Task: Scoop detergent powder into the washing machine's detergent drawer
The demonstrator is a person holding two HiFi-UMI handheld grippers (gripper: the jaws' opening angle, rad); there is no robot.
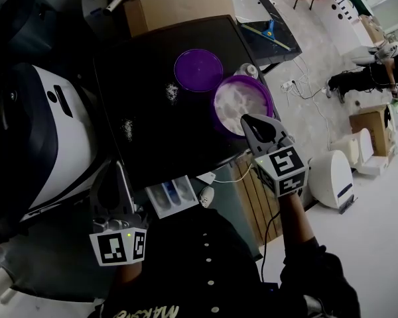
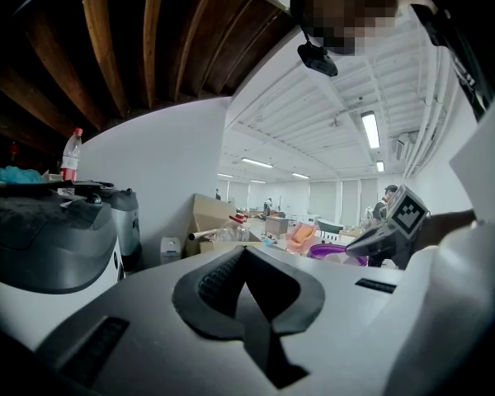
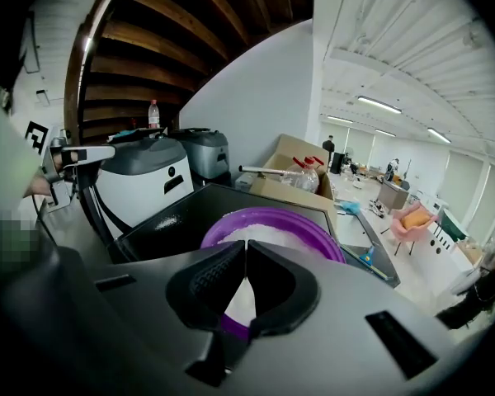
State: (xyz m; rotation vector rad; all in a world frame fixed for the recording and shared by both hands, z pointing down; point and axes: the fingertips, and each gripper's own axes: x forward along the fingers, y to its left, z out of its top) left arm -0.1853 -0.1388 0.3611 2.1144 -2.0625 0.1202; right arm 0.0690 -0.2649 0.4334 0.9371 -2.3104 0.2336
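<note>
step: collect powder | right gripper (image 1: 247, 120): jaws clenched, seemingly empty, over near rim of purple tub (image 1: 270, 105) | left gripper (image 1: 118, 171): clenched, empty, near-left | detergent drawer (image 1: 166, 197): open, near edge, between grippers | advice: dip shallow, carry level, tip low over drawer

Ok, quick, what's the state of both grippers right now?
Left gripper: closed, nothing between the jaws.
Right gripper: closed, empty, at the purple detergent bowl.
</note>
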